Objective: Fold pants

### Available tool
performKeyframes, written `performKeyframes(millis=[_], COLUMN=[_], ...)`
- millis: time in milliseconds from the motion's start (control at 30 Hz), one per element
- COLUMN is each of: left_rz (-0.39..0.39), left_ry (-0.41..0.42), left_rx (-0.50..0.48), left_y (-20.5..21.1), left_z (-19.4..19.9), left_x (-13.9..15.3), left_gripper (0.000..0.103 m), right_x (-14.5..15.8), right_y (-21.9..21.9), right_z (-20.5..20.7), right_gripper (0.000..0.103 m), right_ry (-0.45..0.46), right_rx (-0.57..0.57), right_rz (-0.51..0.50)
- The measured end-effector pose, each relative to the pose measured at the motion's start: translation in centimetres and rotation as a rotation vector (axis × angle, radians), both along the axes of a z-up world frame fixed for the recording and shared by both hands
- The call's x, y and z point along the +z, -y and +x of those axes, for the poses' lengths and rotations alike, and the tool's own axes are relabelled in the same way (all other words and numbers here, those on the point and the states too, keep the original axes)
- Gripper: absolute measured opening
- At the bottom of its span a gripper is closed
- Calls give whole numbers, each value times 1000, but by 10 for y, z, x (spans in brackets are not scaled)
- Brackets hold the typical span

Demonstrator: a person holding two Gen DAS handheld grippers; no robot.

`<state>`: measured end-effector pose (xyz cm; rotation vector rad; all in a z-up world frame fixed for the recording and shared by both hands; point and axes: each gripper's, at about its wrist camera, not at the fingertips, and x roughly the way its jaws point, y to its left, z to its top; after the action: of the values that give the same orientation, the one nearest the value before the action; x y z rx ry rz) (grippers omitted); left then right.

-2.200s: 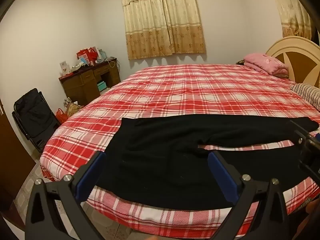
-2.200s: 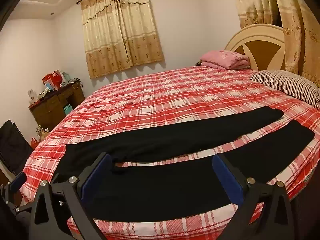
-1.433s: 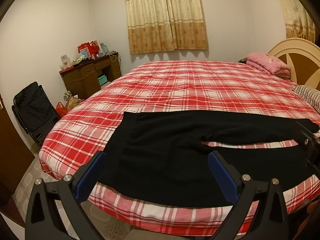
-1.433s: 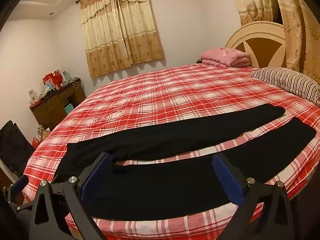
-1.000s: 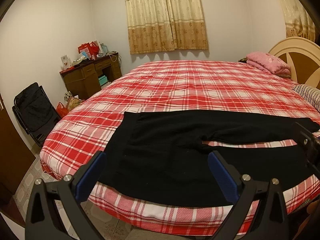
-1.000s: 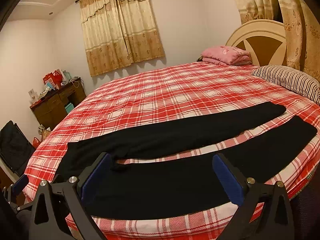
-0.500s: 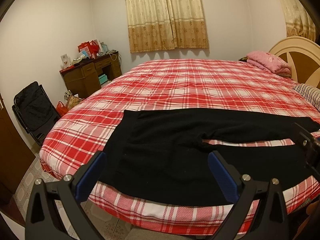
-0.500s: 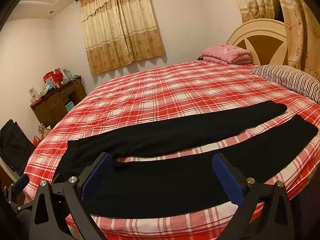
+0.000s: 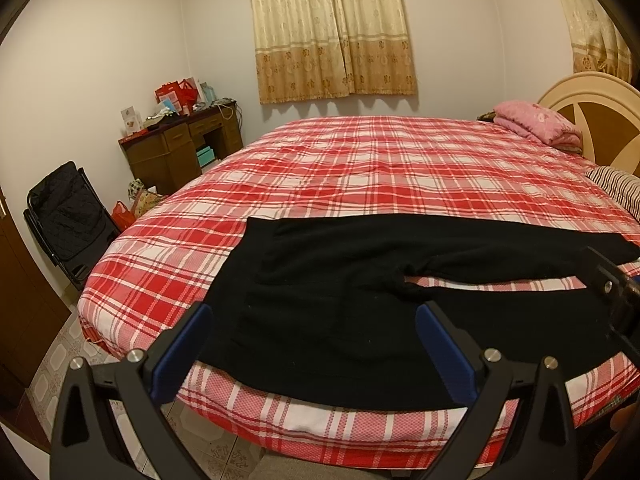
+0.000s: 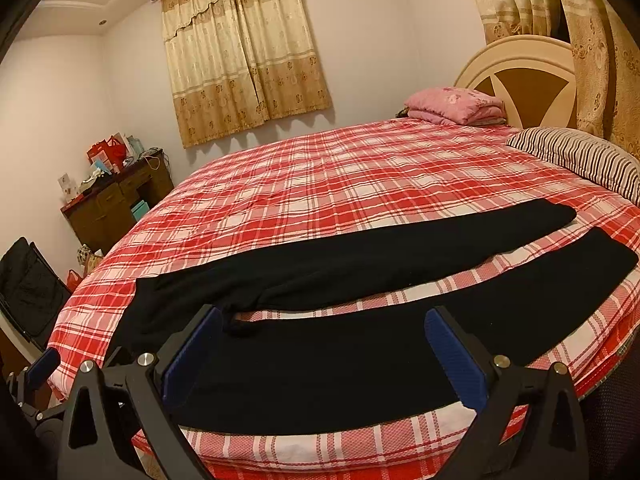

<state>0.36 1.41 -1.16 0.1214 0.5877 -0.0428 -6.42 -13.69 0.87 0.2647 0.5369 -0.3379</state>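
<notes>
Both cams sit low off the near edge of the round bed with the red plaid cover (image 9: pixel 400 168), looking across it toward the beige curtained window (image 9: pixel 332 32). The left wrist view hangs over the waist end of the flat black pants (image 9: pixel 320 304) and angles slightly right. The right wrist view is further along the legs (image 10: pixel 400 344). They share the crotch area, the pink folded blanket (image 10: pixel 452 106) and the dark wooden desk (image 9: pixel 180 148).
</notes>
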Motion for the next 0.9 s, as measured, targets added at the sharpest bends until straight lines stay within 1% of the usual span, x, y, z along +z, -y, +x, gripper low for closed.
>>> performKeyframes(millis=[233, 500, 633, 767, 900], left_rz=[2, 7, 6, 1, 4], left_ry=[-4, -23, -50, -91, -158], left_rx=[0, 4, 10, 17, 27], left_y=[1, 2, 0, -2, -2], left_z=[1, 7, 15, 27, 40], left_x=[-2, -10, -19, -33, -54], left_gripper=[103, 103, 103, 103, 103], right_x=[-2, -6, -18, -33, -59], right_y=[-1, 1, 5, 12, 19], right_z=[0, 3, 8, 18, 32], right_gripper=[102, 102, 102, 102, 102], right_ry=[-5, -16, -41, -81, -157], right_rx=[1, -1, -9, -11, -17], right_rz=[2, 1, 3, 11, 28])
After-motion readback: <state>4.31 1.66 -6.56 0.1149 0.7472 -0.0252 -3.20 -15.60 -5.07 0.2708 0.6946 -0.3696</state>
